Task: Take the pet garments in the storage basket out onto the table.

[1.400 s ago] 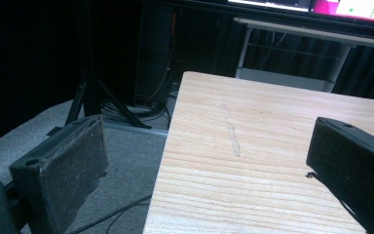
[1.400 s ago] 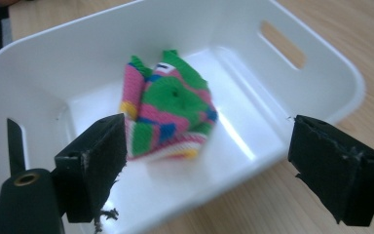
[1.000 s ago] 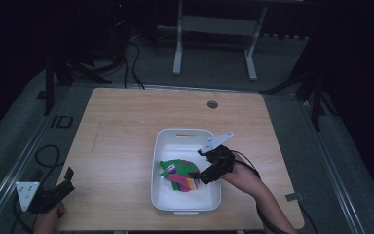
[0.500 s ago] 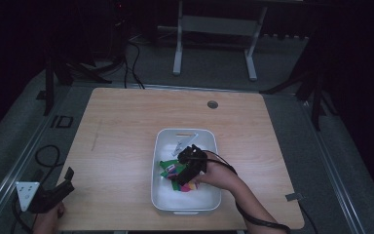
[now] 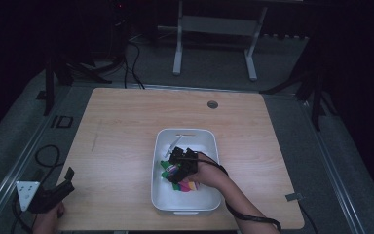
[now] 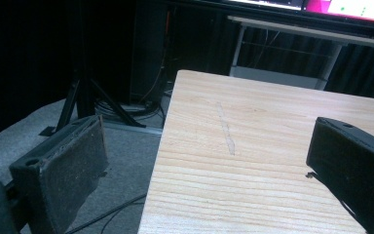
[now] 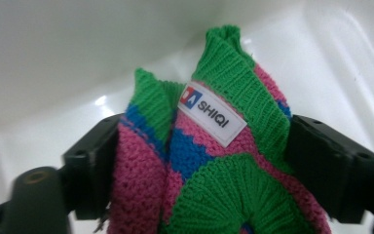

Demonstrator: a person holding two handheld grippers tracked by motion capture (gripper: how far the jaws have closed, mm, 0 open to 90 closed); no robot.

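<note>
A white plastic bin (image 5: 213,146) stands on the wooden table (image 5: 126,126), right of its middle. Colourful knitted cloth (image 5: 167,171) lies inside. My right gripper (image 5: 177,165) reaches down into the bin from the near right. Its jaws have just been closing, and a bunched green, pink and blue knitted piece (image 7: 209,165) with a white "SHIQI" label (image 7: 212,113) sits between its pads (image 7: 91,165), touching both. My left gripper (image 5: 68,181) rests at the table's near-left corner, open. Nothing lies between its jaws (image 6: 214,175) over the bare wood (image 6: 253,146).
A small round hole (image 5: 213,104) marks the table's far side. Cables (image 5: 44,156) and stand legs (image 5: 177,53) lie on the grey floor around the table. The bin's white wall (image 7: 78,53) rises close behind the knitted piece.
My right gripper has moved left and down into the bin, onto the colourful cloth. The left gripper has stayed in place.
</note>
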